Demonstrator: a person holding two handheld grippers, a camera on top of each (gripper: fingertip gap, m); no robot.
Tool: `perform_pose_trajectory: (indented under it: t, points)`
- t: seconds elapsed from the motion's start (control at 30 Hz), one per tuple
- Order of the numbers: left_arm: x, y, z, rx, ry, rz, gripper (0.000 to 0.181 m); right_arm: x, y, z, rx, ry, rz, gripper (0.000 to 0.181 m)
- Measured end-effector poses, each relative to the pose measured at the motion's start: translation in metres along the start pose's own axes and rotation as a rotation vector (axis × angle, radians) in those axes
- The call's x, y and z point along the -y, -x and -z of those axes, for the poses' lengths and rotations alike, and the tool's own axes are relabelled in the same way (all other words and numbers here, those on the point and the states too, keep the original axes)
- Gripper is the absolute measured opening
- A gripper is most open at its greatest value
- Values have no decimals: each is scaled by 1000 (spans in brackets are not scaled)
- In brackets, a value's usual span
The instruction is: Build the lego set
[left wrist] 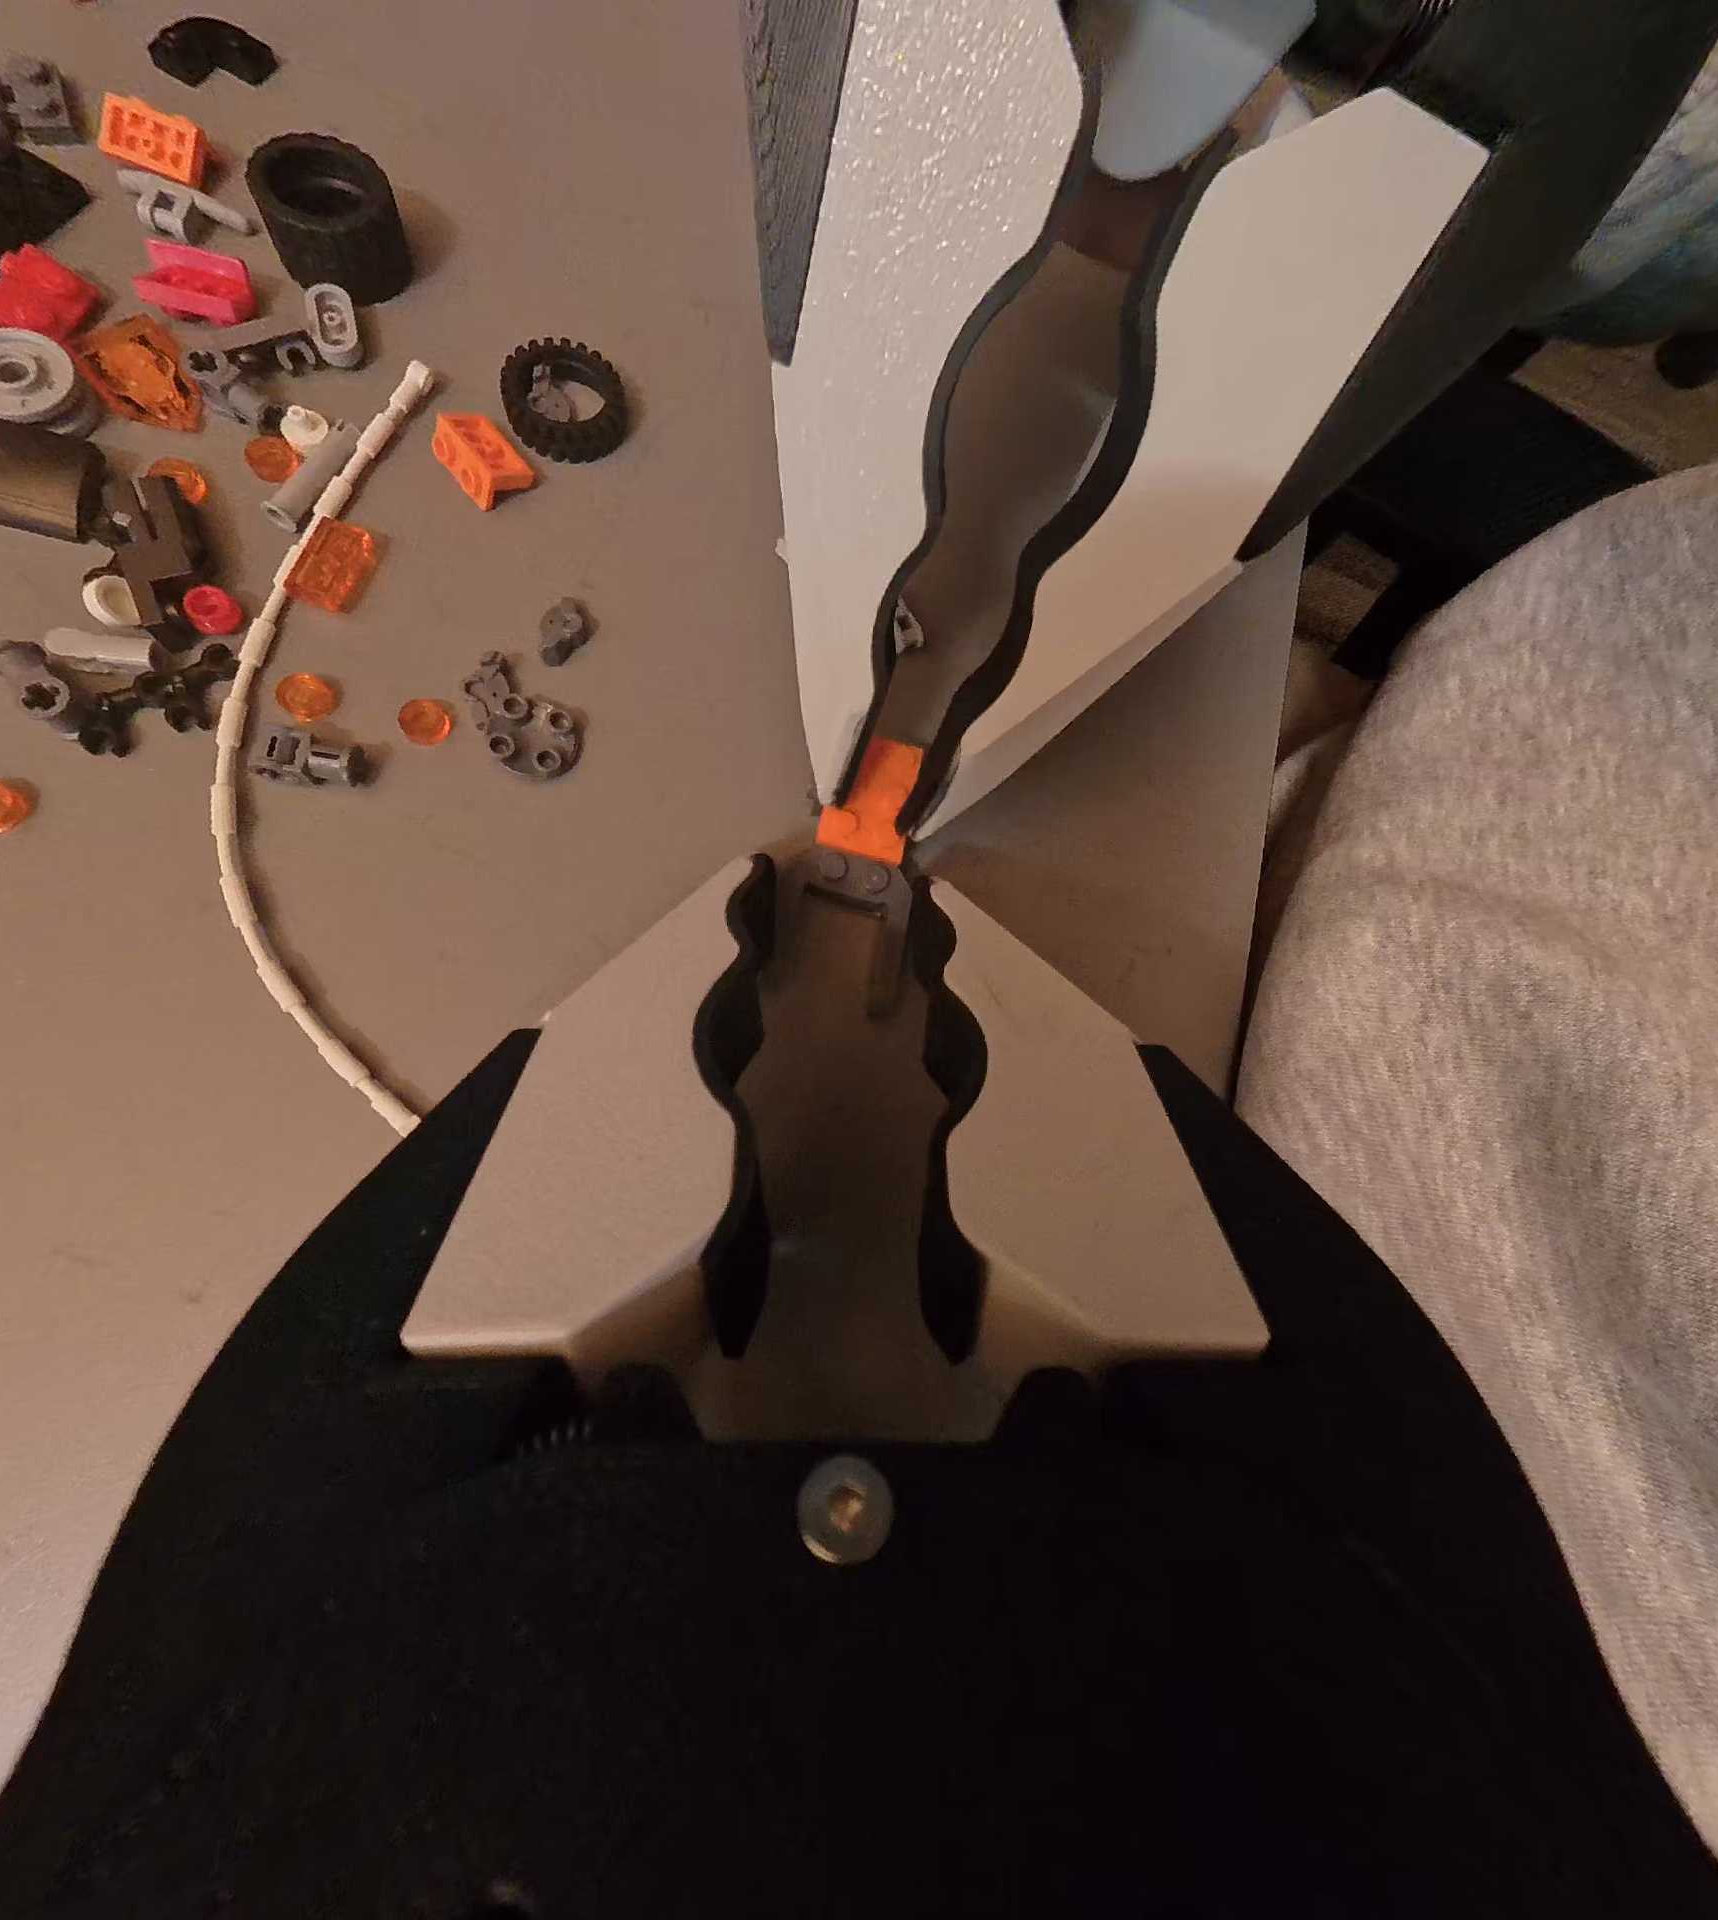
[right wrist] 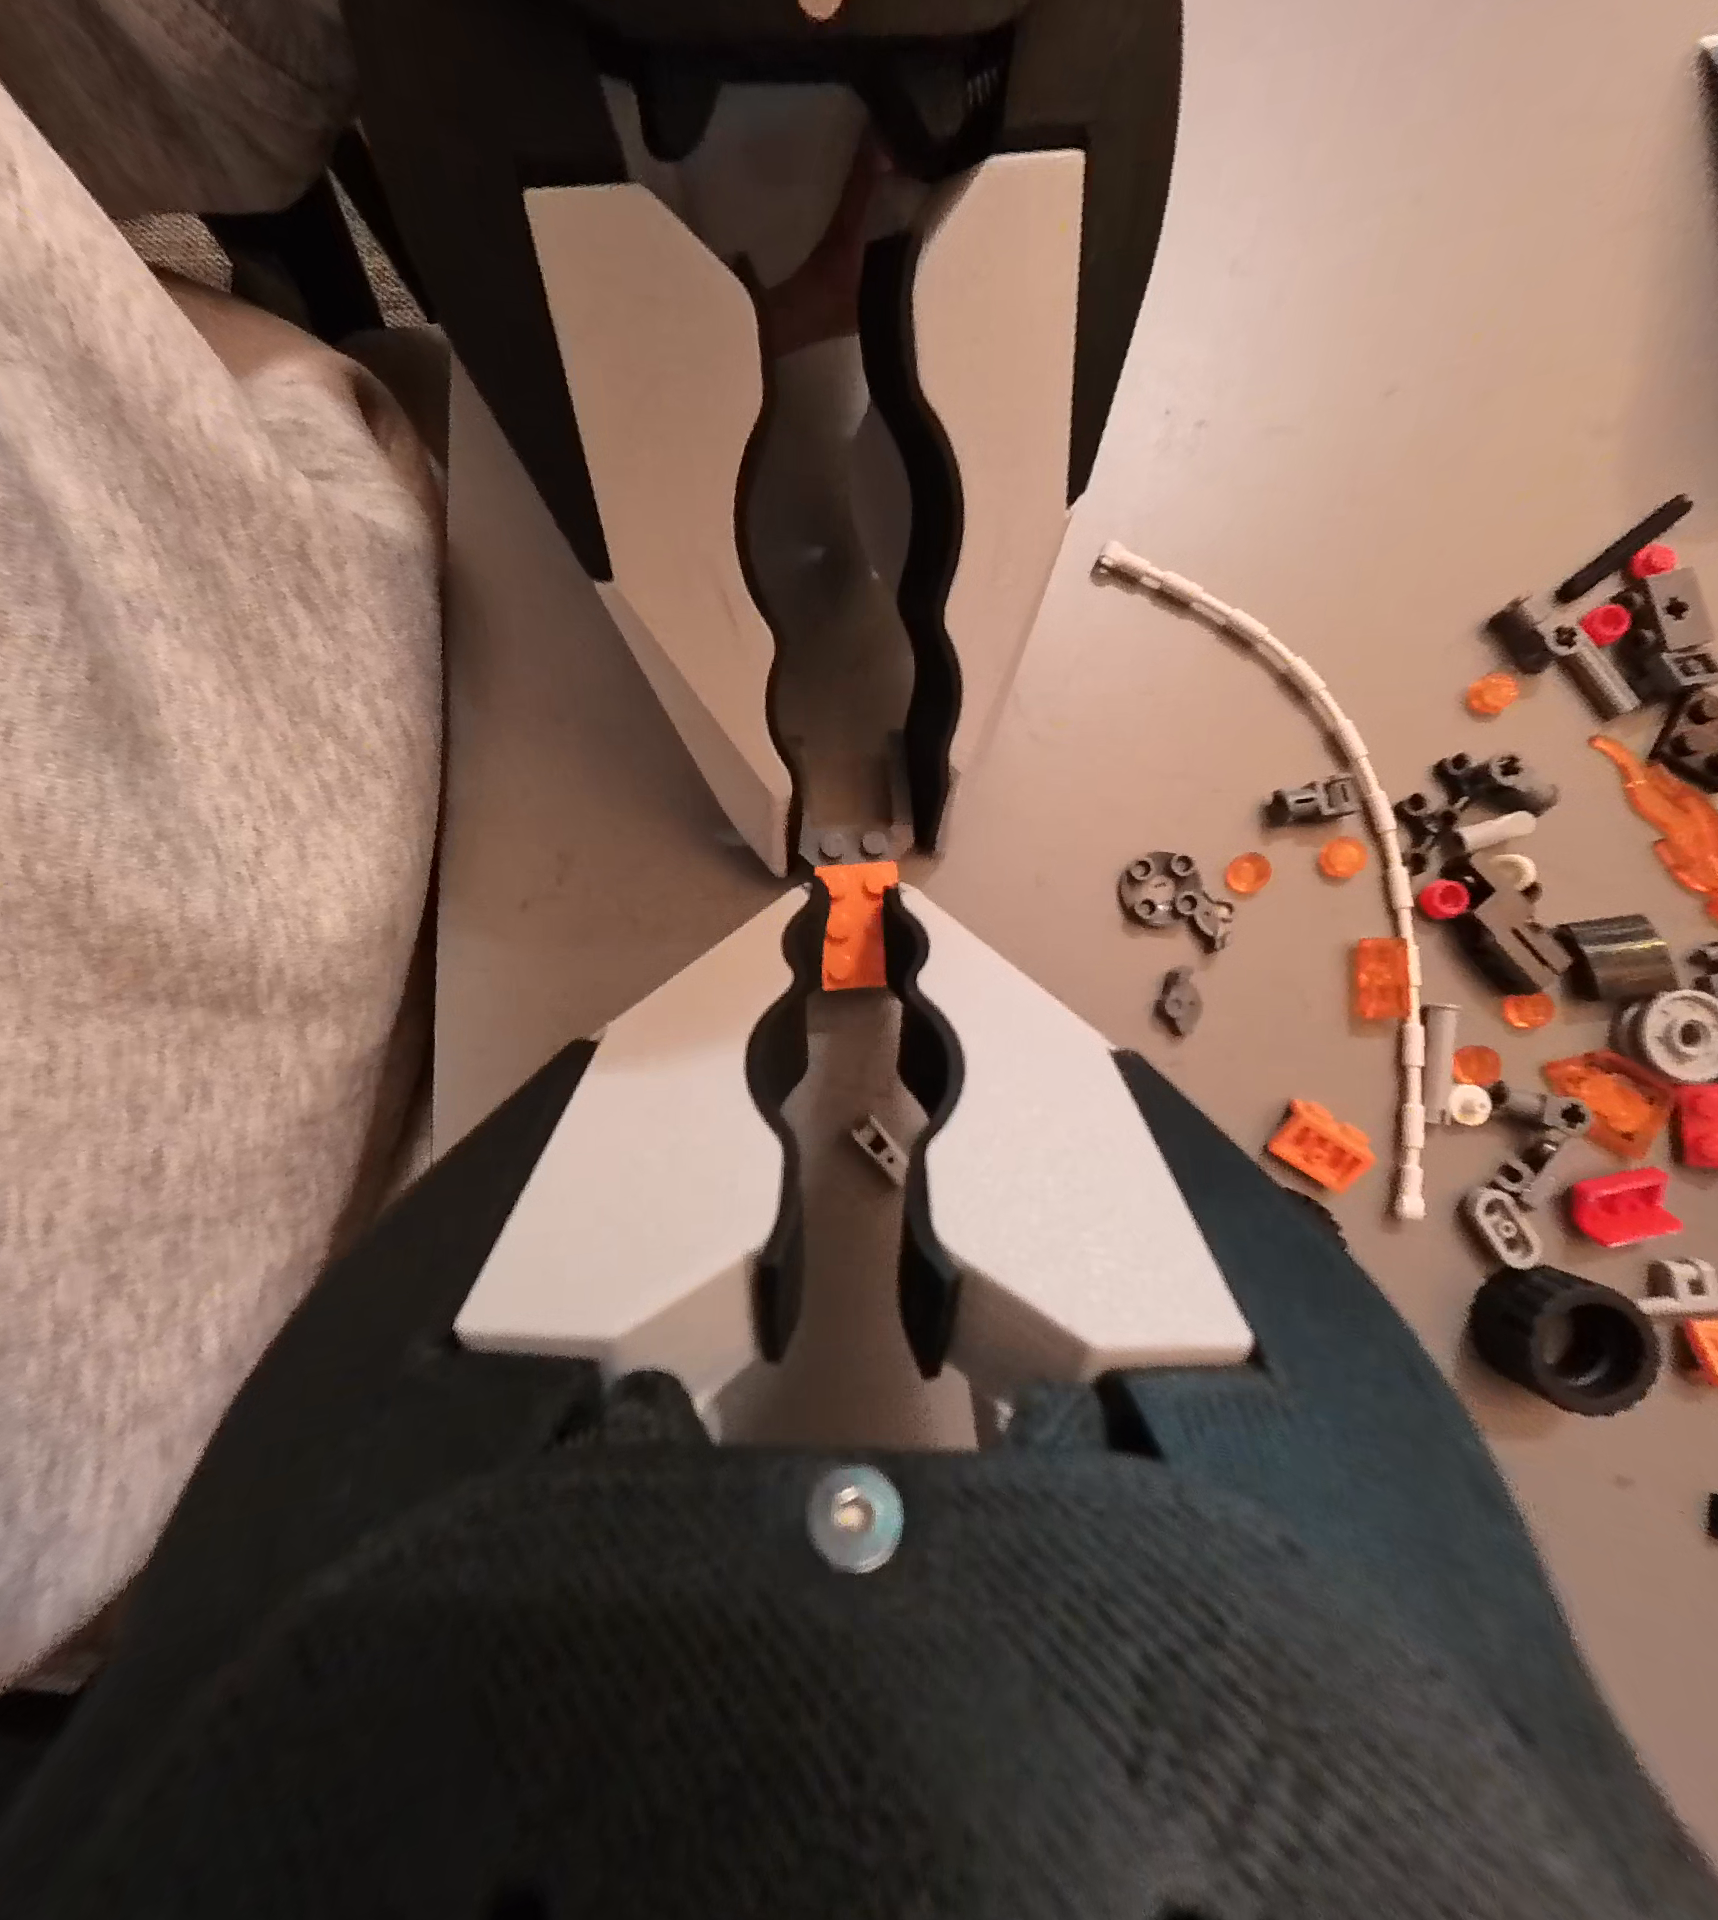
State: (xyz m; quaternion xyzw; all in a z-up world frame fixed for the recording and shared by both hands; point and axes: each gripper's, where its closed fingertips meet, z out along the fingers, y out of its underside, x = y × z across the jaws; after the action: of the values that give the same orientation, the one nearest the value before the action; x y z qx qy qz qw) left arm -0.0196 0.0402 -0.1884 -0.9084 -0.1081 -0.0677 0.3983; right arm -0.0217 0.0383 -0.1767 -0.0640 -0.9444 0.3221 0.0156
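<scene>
With both tips meeting nose to nose above the near edge of the bench (left wrist: 543,935), the join is the fragile point. Left gripper (left wrist: 850,883) is clamped on a small grey plate (left wrist: 857,875), only its studded end showing past the tips; right gripper (right wrist: 853,935) is clamped on an orange plate (right wrist: 855,935), held along most of its length. The two plates touch end to end, the orange one seeming to overlap the grey studs; whether they are seated, cannot tell. Risk 1: the grey plate is gripped by a narrow margin, so any off-axis press could pivot it or squirt it out of the pads. Risk 2: the meeting point sits close to the bench edge and the grey-clothed lap (left wrist: 1561,935), so a dropped part probably lands off the bench. Risk 3: slight angular mismatch between grippers would wedge the studs half-engaged. Loose parts, including a black tyre (left wrist: 564,400) and white flexible hose (left wrist: 263,665), lie well apart, not a hazard.
</scene>
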Motion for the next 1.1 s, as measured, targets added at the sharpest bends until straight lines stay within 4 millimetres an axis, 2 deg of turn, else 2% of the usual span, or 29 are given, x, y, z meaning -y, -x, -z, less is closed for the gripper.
perform_pose_trajectory:
  t: [0.03, 0.73, 1.1]
  points:
    - [0, 0, 0, 0, 0, 0, 25, 0, 0, 0, 1, 0, -2, 9]
    - [0, -1, 0, 4, 2, -11, 24, 1, 1, 0, 30, -10, -7, 5]
    - [0, -1, 0, 2, 3, -13, 24, -1, 1, 0, 72, 66, -16, 5]
